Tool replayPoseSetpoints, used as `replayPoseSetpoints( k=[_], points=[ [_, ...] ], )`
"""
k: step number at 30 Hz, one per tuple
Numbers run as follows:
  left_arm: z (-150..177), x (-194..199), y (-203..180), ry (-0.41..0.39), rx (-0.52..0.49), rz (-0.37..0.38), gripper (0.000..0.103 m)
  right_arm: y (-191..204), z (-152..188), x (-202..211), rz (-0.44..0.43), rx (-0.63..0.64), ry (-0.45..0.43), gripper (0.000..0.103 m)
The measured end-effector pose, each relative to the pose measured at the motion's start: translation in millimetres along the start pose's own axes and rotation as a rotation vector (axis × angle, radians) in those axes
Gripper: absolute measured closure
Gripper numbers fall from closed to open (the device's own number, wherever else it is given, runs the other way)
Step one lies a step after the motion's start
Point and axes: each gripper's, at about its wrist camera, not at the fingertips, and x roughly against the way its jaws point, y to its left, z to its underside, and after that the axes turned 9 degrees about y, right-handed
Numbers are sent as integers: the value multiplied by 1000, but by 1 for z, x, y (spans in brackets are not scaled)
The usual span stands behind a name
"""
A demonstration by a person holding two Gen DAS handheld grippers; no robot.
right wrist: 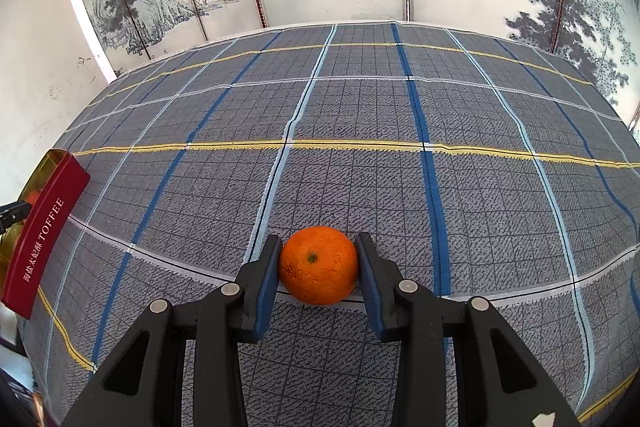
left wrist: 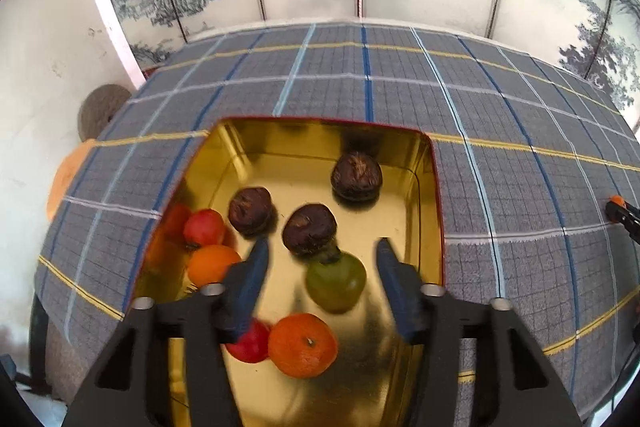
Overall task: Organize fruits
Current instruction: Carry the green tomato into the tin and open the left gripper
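Right claw (right wrist: 319,267) clamped on a bright orange mandarin (right wrist: 318,265), green stem nub facing up, sitting on the plaid-covered counter (right wrist: 360,115) well apart from the red toffee tin (right wrist: 44,231). Left claw (left wrist: 322,259) apart over the tin's gold interior (left wrist: 400,219), a green fruit (left wrist: 336,281) lying loose between its fingers. Tin also holds three dark brown fruits, two red ones and two oranges.

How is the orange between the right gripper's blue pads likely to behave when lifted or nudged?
The orange is round, so it would probably roll on the checked cloth if nudged. Its dimpled skin likely grips the right gripper pads. It looks firm.
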Motion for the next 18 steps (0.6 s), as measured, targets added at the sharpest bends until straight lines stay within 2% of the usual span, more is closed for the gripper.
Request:
replayPoseSetpoints(
  k=[1,4,11,18],
  points=[
    [0,2,1,-13,2,-5,35,0,0,0,0,0,0,68],
    [1,10,1,-44,2,-31,35,0,0,0,1,1,0,68],
    [10,23,3,-53,13,-59,35,3,0,1,4,16,1,67],
    [25,43,5,-79,-3,-90,35,6,9,7,-35,7,-1,69]
  ],
)
